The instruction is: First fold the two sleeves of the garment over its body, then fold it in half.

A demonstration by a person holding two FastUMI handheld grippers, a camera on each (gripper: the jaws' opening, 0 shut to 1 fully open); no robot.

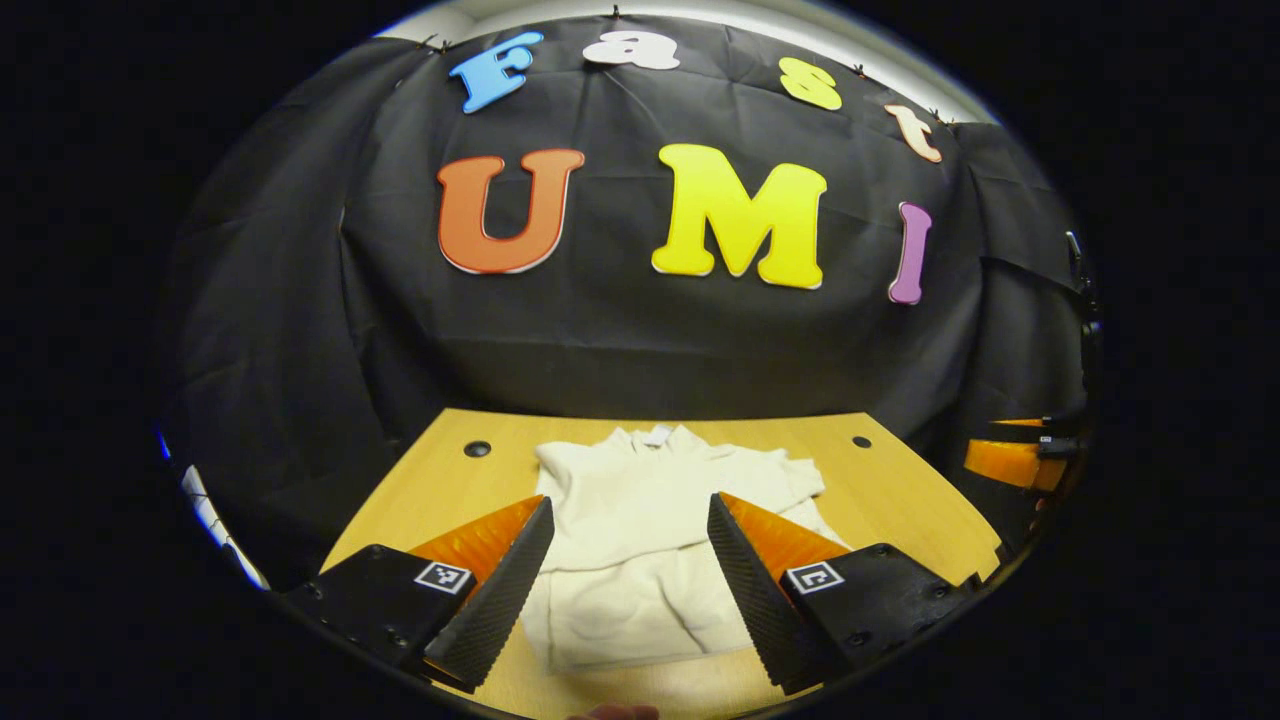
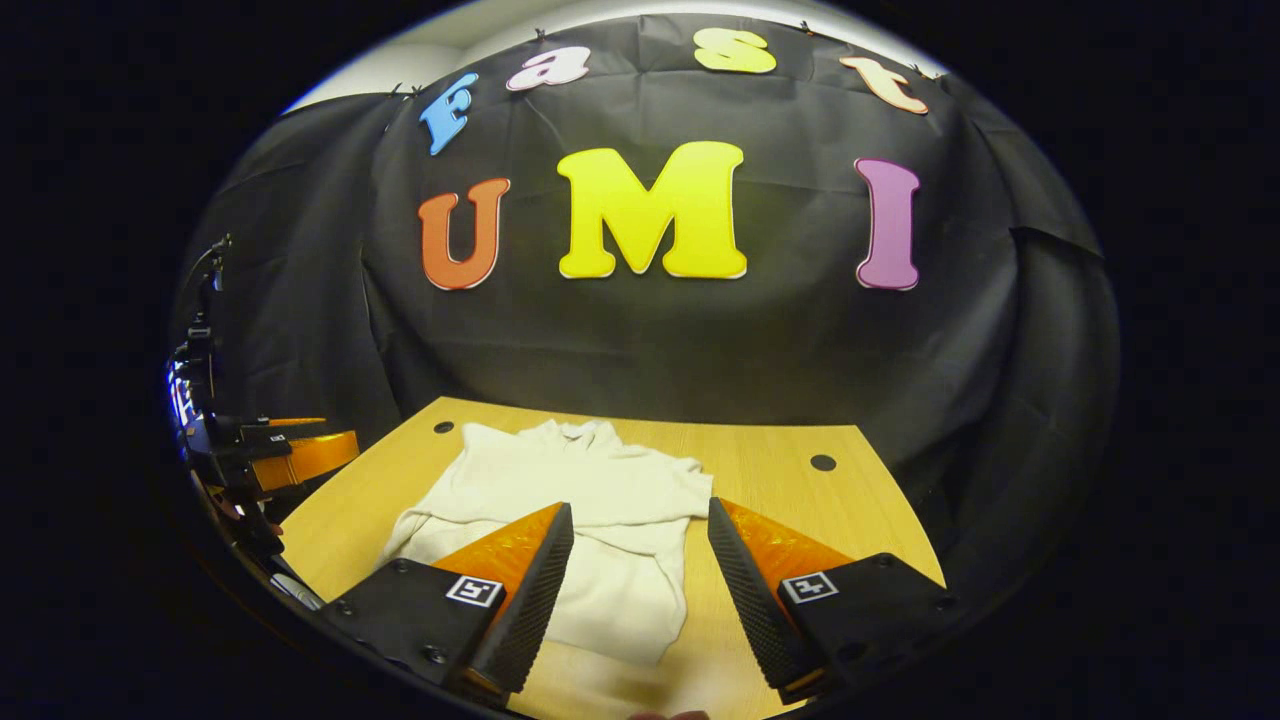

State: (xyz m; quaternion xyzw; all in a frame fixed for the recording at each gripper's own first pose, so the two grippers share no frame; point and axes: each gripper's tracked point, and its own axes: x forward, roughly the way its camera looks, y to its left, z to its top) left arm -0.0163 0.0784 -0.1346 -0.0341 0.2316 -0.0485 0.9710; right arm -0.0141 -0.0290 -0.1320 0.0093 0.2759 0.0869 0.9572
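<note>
With both my left gripper (image 1: 630,585) and right gripper (image 2: 635,590) gaping and holding nothing above the table (image 1: 905,490), the cream garment (image 1: 640,520) lies ahead between their fingers, sleeves seemingly folded in, so I'd pinch its near hem corners evenly before folding.

The garment (image 1: 640,520) is soft, matt cloth, lightly creased, with a thicker ribbed-looking collar (image 1: 655,436). It lies on a table (image 1: 900,500) of smooth, pale wood-grain board with a low sheen. The wall (image 1: 620,340) behind is thin matt fabric, wrinkled. The left gripper (image 1: 630,580) and right gripper (image 2: 640,590) have finely ribbed, rough finger pads (image 1: 500,600) on smooth, matt plastic bodies
</note>
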